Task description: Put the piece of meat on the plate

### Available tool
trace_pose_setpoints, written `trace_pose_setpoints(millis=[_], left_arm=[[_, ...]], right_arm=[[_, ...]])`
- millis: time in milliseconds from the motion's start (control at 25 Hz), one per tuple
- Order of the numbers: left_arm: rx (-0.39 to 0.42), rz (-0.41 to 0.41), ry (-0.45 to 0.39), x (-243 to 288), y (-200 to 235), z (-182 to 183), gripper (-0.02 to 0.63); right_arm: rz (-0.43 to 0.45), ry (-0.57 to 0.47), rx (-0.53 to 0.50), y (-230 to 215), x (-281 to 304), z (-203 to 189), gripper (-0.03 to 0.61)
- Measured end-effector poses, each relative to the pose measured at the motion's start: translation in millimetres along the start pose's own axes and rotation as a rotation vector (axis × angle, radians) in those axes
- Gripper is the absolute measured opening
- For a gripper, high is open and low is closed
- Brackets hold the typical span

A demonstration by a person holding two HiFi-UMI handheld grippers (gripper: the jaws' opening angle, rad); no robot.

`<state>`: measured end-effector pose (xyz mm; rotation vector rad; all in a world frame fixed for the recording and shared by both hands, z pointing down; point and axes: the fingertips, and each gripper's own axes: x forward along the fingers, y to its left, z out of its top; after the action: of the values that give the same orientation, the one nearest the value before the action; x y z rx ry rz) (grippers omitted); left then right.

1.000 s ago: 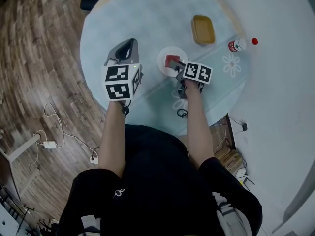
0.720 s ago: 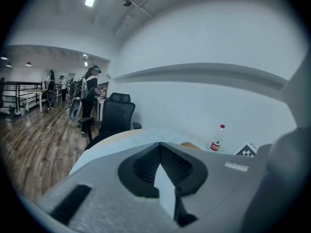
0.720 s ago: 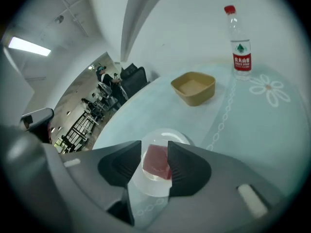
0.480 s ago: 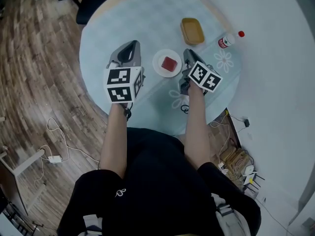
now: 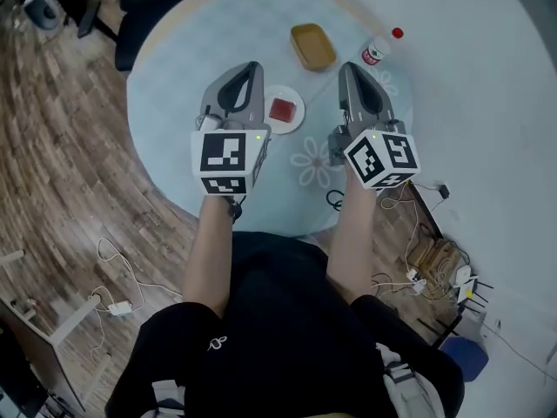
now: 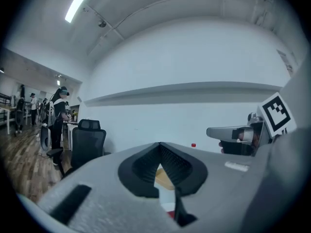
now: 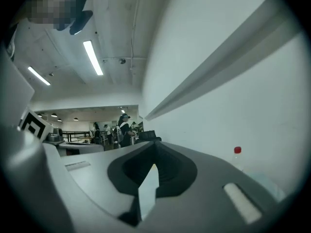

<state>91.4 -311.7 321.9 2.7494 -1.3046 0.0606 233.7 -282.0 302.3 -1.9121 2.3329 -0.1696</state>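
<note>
We see the meat [image 5: 283, 109] lying flat on the plate [image 5: 295, 128], a red square near its middle, with white rim showing on the sides not covered from view. The plate stands on the table [image 5: 218, 24], with a yellow dish [image 5: 312, 46] just beyond it and a bottle [image 5: 380, 49] with a red cap further to the right. Nothing touches the meat.

We hold the left gripper [image 5: 253, 66] and the right gripper [image 5: 345, 68] above the table, one on each side of the plate as the head view shows them. Neither is down at it. Their own views look out across the room and at the wall [image 7: 233, 81], not at the tabletop.

The left gripper's jaws meet at their tips and carry nothing. Only a thin slit stays behind the tips, and through it we glimpse a bit of the yellow dish and the plate. The right gripper's jaws are pressed together as well, and they too are empty.

So we judge the task done: the one thing it names is where it should be, it sits well inside the rim, and both tools have let go. We see no second piece of meat on the table that would want moving. What is left, as far as we can tell, is no more than bringing our hands away from the table
</note>
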Motion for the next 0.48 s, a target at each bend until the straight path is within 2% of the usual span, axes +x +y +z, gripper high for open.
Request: trace_pose_setpoints(millis=[240, 480], left_arm=[[0.047, -0.034, -0.016, 8, -22, 9, -0.005], [0.055, -0.039, -0.006, 12, -30, 7, -0.005]], right_arm=[[-0.08, -0.009, -0.086, -12, -22, 10, 0.008], [-0.099, 0.0, -0.091, -18, -30, 5, 0.008]])
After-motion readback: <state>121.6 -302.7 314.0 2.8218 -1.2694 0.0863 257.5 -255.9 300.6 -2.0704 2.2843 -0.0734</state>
